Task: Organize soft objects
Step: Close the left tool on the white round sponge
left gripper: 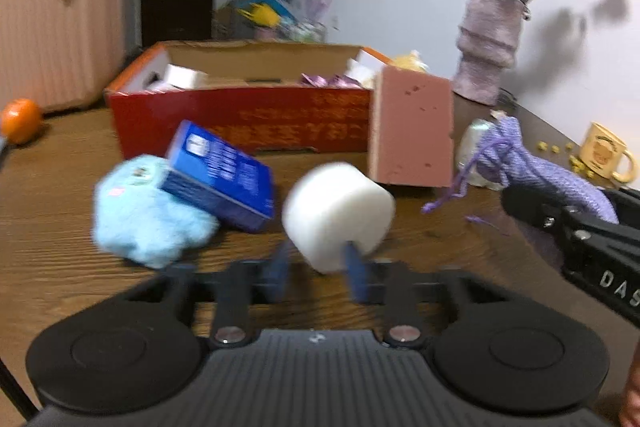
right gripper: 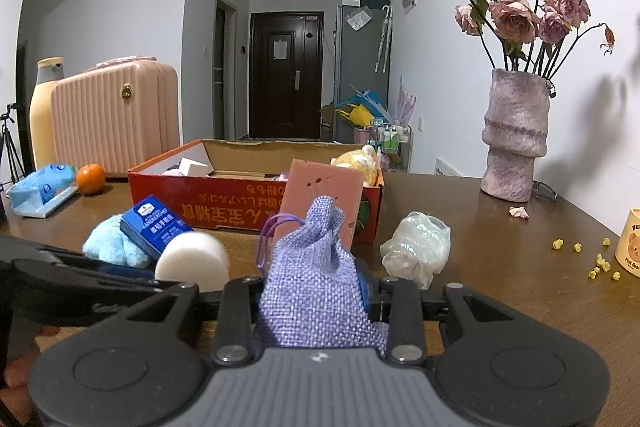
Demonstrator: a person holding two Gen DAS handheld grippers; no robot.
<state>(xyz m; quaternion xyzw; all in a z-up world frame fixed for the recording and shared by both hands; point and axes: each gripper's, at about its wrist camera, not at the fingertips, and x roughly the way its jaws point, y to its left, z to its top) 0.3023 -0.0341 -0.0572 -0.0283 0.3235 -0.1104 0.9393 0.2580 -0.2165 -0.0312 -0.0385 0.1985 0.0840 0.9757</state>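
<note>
A white round sponge (left gripper: 336,211) sits pinched at its lower edge between the blue fingers (left gripper: 356,267) of my left gripper (left gripper: 320,261), which is shut on it. The same sponge (right gripper: 192,259) shows at the left of the right wrist view. My right gripper (right gripper: 316,291) is shut on a purple woven drawstring pouch (right gripper: 316,267); that pouch (left gripper: 532,163) appears at the right of the left wrist view. A pale blue fluffy toy (left gripper: 148,211) lies on the table under a blue carton (left gripper: 220,179). A pink sponge block (left gripper: 412,127) leans on the red cardboard box (left gripper: 240,119).
The red box (right gripper: 224,203) holds several items, among them a yellow plush (right gripper: 356,163). A crumpled plastic bag (right gripper: 416,247), a vase of dried roses (right gripper: 516,135), a yellow mug (left gripper: 604,151), an orange (right gripper: 91,178), a tissue pack (right gripper: 40,191) and a pink suitcase (right gripper: 116,115) stand around it.
</note>
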